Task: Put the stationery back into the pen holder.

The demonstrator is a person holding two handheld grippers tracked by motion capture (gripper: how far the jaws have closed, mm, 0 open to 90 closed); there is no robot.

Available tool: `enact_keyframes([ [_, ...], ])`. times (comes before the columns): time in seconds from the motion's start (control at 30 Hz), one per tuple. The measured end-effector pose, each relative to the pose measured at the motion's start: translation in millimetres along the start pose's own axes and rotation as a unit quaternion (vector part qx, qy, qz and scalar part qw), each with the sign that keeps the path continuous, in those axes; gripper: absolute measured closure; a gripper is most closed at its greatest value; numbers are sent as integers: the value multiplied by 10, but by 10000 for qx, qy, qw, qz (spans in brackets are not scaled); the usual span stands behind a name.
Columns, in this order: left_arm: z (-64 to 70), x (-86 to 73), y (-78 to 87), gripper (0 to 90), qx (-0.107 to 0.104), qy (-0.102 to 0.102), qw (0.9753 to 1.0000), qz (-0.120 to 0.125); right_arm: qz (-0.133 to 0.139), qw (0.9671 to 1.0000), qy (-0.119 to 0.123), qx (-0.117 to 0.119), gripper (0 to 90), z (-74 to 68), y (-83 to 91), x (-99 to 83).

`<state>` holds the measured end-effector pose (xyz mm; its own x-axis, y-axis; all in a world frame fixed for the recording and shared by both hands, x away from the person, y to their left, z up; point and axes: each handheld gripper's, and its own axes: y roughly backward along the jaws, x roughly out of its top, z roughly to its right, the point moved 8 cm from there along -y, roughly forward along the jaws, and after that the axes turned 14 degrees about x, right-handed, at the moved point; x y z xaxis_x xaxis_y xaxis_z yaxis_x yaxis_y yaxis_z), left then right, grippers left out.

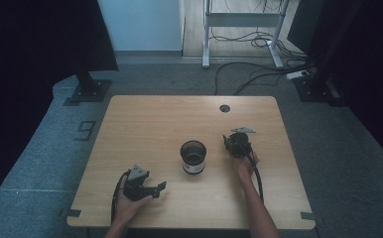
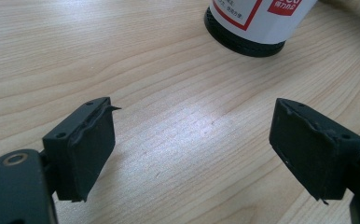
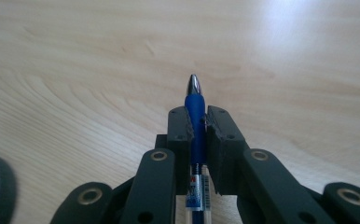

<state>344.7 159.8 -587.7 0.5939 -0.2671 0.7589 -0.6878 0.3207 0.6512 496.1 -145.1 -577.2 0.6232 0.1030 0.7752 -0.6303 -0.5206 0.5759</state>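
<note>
The left gripper (image 1: pixel 156 189) lies low over the near left of the table (image 1: pixel 145 119), cradled in a hand (image 1: pixel 126 203), jaws spread wide with nothing between them and aimed toward the cup (image 1: pixel 193 156). The cup stands upright mid-table, near both grippers and touching neither. To its right, the right gripper (image 1: pixel 227 141) points away from the person, jaws clamped narrowly on a blue pen (image 3: pixel 196 122) whose tip juts past them. Bare wood lies beyond toward the far edge.

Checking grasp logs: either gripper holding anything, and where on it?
The right gripper clamps a blue pen by its rubber grip section, tip poking forward. The left gripper is open, empty.
</note>
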Motion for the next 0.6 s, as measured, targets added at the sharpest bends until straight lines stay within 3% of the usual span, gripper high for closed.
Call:
enact_keyframes([
  [0.03,2,1,4,147,-3,3,10000,4,179,9998,57,44,784,-39,93,65],
  [0.23,15,-1,7,147,-12,-14,10000,3,578,9979,219,173,784,-163,327,199],
  [0.37,30,-5,2,148,-29,-37,10000,-14,1026,9933,331,414,784,-313,543,313],
  [0.6,50,-12,0,148,-45,-90,9999,-38,1314,9888,438,560,784,-423,721,403],
])
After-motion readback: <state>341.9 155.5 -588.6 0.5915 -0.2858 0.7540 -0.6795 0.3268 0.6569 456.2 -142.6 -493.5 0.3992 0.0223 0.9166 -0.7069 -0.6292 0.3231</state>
